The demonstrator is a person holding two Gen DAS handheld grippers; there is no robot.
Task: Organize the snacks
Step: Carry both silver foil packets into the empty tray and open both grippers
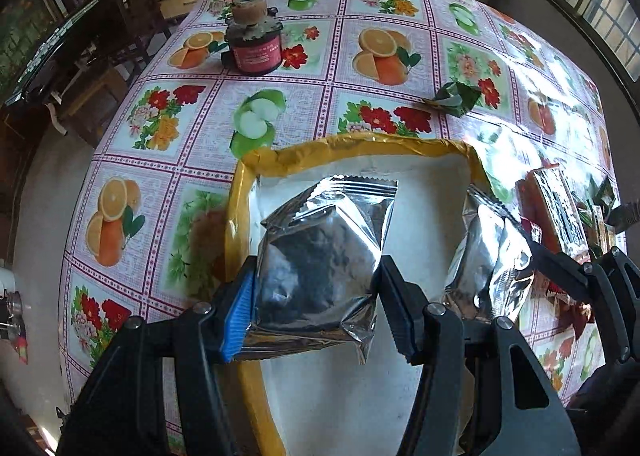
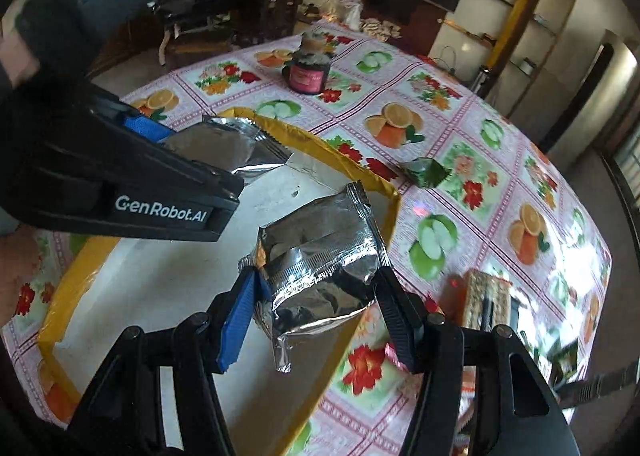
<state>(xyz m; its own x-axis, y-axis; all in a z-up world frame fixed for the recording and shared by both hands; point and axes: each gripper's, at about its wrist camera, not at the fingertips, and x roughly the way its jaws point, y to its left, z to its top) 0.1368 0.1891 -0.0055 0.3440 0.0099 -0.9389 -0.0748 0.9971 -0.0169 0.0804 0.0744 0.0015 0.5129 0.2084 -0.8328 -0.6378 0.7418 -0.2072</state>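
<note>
Left wrist view, left gripper (image 1: 316, 296) clamping foil packet (image 1: 320, 256) above yellow-rimmed tray (image 1: 256, 160), right gripper (image 2: 316, 296) likewise.

Your white box (image 1: 424, 192) with the yellow rim is mostly bare inside, so you have room there. At 12 o'clock a dark jar (image 1: 253, 41) stands alone on the table (image 1: 340, 104). At 1 o'clock lies a green wrapper (image 1: 456, 98). At 3 o'clock snack packs (image 1: 560, 212) crowd the way.

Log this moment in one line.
left gripper: holds foil pack | right gripper: holds foil pack | both over tray
</note>
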